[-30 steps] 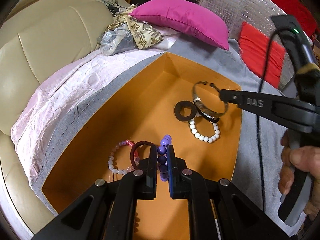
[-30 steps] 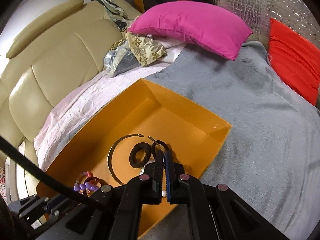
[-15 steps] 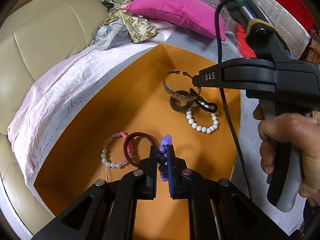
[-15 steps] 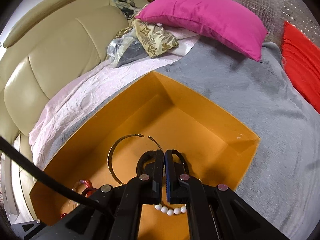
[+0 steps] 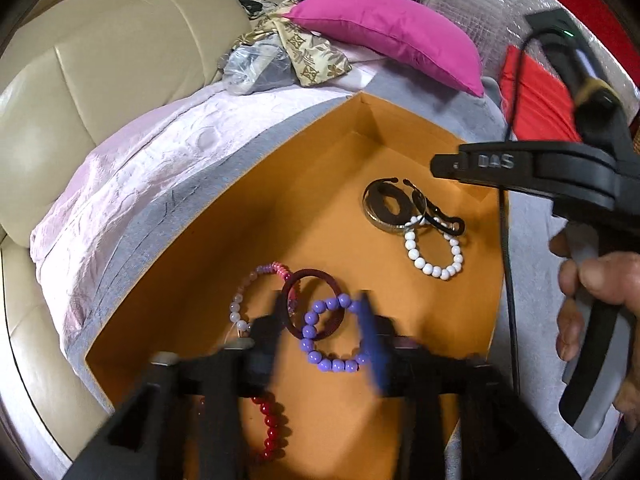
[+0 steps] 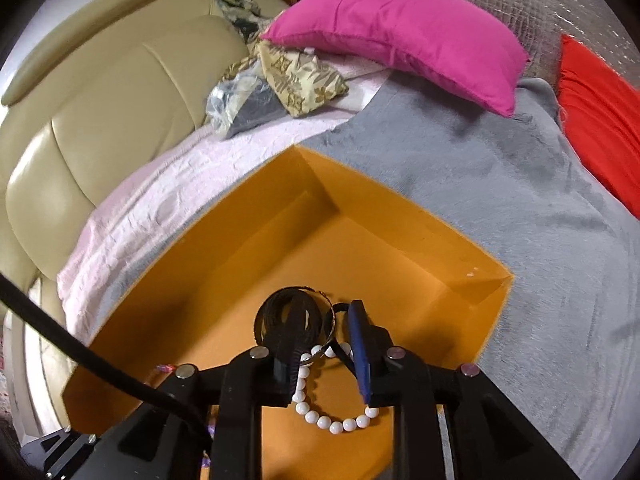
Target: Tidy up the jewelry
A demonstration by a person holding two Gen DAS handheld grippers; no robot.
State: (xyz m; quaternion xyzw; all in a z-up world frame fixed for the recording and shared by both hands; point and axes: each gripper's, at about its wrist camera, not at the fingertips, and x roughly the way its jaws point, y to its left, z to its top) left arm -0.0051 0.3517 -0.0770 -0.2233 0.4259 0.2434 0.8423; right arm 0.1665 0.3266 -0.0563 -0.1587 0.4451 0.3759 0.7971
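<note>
An orange box [image 5: 240, 216] lies on the bed and holds the jewelry. My left gripper [image 5: 320, 332] is open over its near end. A purple bead bracelet [image 5: 328, 336] lies loose between the fingers, partly on a dark red ring [image 5: 312, 312]. A pink bead bracelet [image 5: 256, 284] and red beads [image 5: 272, 424] lie close by. My right gripper [image 6: 324, 344] is open above a metal cuff [image 6: 296, 316], a black ring and a white bead bracelet [image 6: 332, 420]. In the left wrist view this group [image 5: 404, 208] lies at the box's far right.
A grey blanket [image 6: 500, 208] and a pink textured sheet [image 6: 160, 200] surround the box [image 6: 400, 248]. A magenta pillow [image 6: 400, 32], a red cushion [image 6: 600, 120] and bundled cloth [image 6: 280, 84] lie beyond. A beige leather sofa back [image 6: 100, 92] rises at left.
My left gripper opened and let the purple bead bracelet drop into the box. My right gripper opened and let the metal cuff down onto the black ring, then drew back right.
</note>
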